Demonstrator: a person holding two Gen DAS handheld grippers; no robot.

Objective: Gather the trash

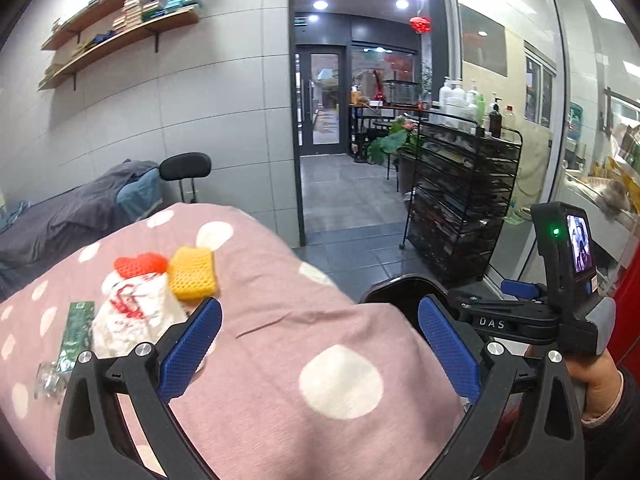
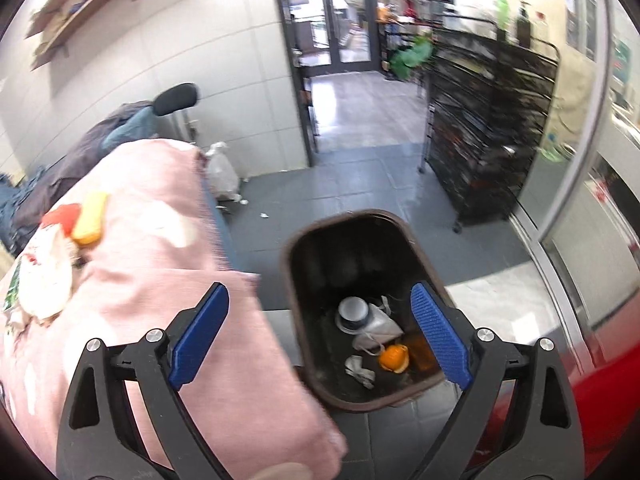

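Trash lies on a pink polka-dot cloth (image 1: 280, 320): a crumpled white wrapper with red print (image 1: 132, 316), a yellow foam net (image 1: 193, 274), a red foam net (image 1: 140, 263), a green packet (image 1: 76, 330) and clear plastic (image 1: 48, 380). My left gripper (image 1: 320, 328) is open and empty, its left finger beside the white wrapper. My right gripper (image 2: 320, 320) is open and empty above a dark brown bin (image 2: 356, 304) that holds a white mask (image 2: 378, 330), a small cup (image 2: 353, 310), orange peel (image 2: 394, 358) and paper scraps. The right gripper also shows in the left wrist view (image 1: 540, 304).
A black wire rack (image 1: 460, 200) with bottles on top stands to the right. A tied plastic bag (image 2: 222, 174) sits on the grey tiled floor by the wall. A black chair (image 1: 186, 168) and a grey-covered bed (image 1: 60, 216) lie beyond the cloth. An open doorway (image 1: 340, 120) is ahead.
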